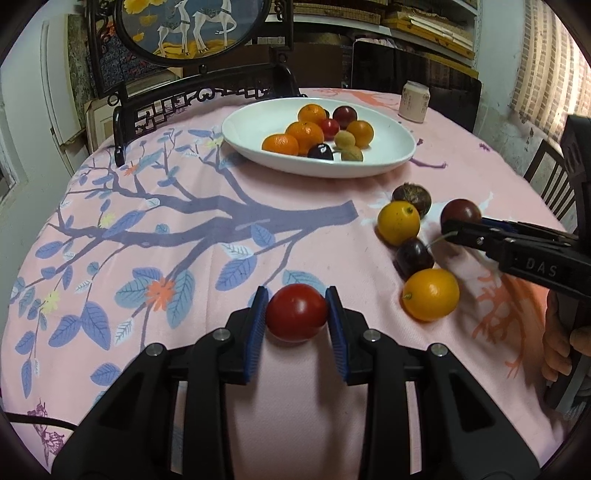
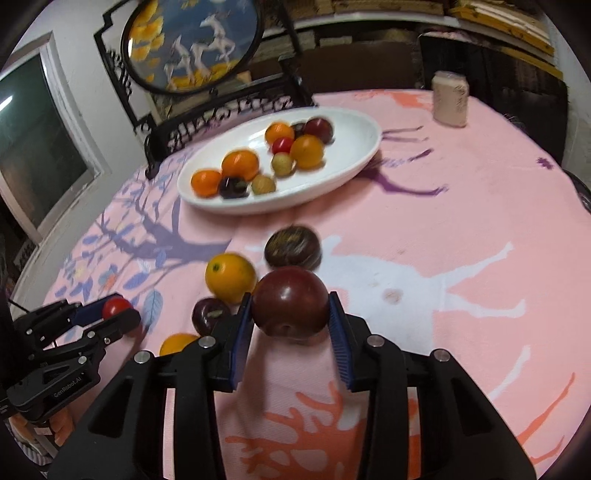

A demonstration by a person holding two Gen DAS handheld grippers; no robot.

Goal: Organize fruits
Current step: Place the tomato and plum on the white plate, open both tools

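My left gripper (image 1: 296, 300) is shut on a red tomato (image 1: 296, 312) just above the pink tablecloth; it also shows in the right wrist view (image 2: 116, 308). My right gripper (image 2: 290, 302) is shut on a dark red plum (image 2: 290, 302), also seen from the left wrist view (image 1: 460, 211). A white oval plate (image 1: 258, 122) at the back holds several oranges, plums and small fruits. Loose on the cloth are a yellow orange (image 1: 398, 222), a dark cherry (image 1: 414, 256), another yellow orange (image 1: 430, 294) and a dark brown fruit (image 1: 412, 197).
A pale jar (image 1: 414, 101) stands behind the plate at the right. A dark carved chair (image 1: 192, 99) and a round painted screen (image 1: 192, 26) stand at the table's far edge. Another chair (image 1: 554, 177) is at the right.
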